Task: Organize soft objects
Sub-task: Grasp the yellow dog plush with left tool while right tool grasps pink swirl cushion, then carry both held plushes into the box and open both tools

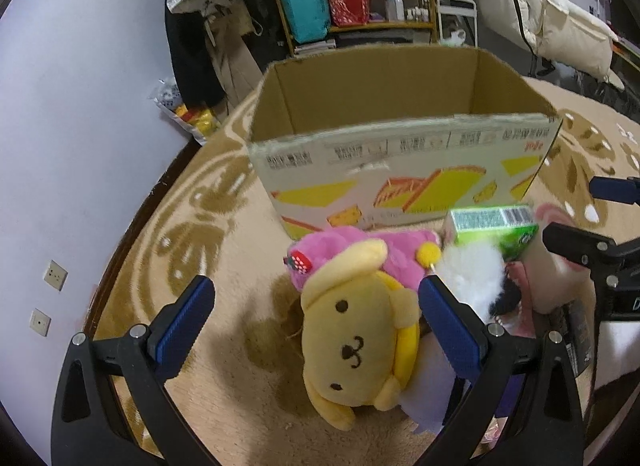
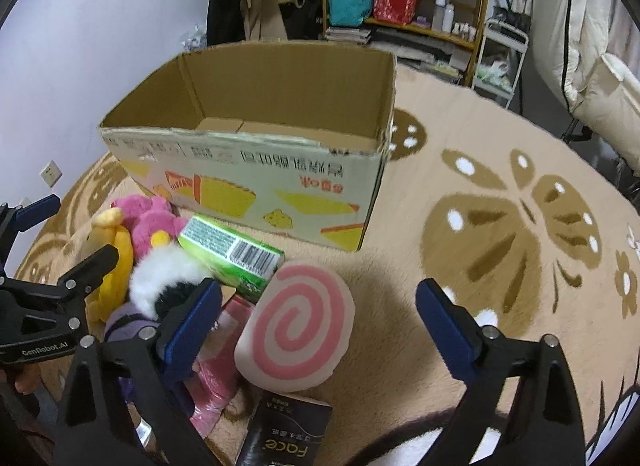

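A yellow dog plush point(image 1: 360, 330) lies on the patterned rug point(image 2: 500, 225), between the wide-spread jaws of the left gripper point(image 1: 316, 312), which do not press on it. Behind it lies a pink plush point(image 1: 360, 244), and just beside that a white and black furry toy point(image 1: 474, 274) and a green carton point(image 1: 492, 223). A pink-swirl cushion point(image 2: 296, 326) leans between the right gripper's point(image 2: 318, 318) jaws, also wide and clear of it. An open cardboard box point(image 2: 256, 181) stands behind the pile.
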{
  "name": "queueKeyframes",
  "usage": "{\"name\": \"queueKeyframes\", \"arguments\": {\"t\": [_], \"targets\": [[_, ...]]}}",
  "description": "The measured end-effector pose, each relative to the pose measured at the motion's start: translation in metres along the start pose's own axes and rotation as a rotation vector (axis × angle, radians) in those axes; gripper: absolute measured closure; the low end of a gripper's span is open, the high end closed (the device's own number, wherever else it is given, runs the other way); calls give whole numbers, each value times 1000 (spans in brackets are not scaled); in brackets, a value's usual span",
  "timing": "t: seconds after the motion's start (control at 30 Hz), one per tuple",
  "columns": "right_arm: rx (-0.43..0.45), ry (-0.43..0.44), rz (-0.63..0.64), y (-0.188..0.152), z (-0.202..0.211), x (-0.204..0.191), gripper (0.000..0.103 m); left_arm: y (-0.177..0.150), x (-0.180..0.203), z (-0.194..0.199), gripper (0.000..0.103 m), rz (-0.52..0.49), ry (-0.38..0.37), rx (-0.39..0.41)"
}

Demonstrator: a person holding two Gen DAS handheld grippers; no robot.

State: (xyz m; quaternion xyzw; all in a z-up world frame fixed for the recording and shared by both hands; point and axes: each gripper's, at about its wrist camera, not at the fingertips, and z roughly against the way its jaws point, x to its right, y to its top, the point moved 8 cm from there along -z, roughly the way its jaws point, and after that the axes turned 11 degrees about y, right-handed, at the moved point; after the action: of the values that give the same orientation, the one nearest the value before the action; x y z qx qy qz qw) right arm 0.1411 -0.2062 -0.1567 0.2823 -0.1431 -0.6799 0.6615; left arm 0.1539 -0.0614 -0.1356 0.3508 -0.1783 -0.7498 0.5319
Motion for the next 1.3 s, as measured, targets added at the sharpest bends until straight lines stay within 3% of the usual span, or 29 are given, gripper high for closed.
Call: {"name": "queueKeyframes", "arguments": {"t": [0.4, 0.5, 0.57, 0.73, 1.07, 1.3], "targets": [[-113, 90, -45, -17, -20, -1, 36, -25, 15, -20, 3, -27, -24, -100], [-125, 96, -44, -20, -22, -2, 40, -28, 18, -22, 15, -41, -18, -108], [-129, 102, -46, -21, -22, -3, 47, -31, 20, -23, 28, -36, -37, -128], [-127, 101, -42, -21, -18, -4, 54, -36, 21, -24, 42, -1, -97, -169], [-65, 73, -32, -13, 4, -5, 60, -38, 8, -6, 47, 30, -73, -138], [64, 50, -9, 3, 38, -11, 64, -28, -17, 13, 47, 93, -29, -66]]}}
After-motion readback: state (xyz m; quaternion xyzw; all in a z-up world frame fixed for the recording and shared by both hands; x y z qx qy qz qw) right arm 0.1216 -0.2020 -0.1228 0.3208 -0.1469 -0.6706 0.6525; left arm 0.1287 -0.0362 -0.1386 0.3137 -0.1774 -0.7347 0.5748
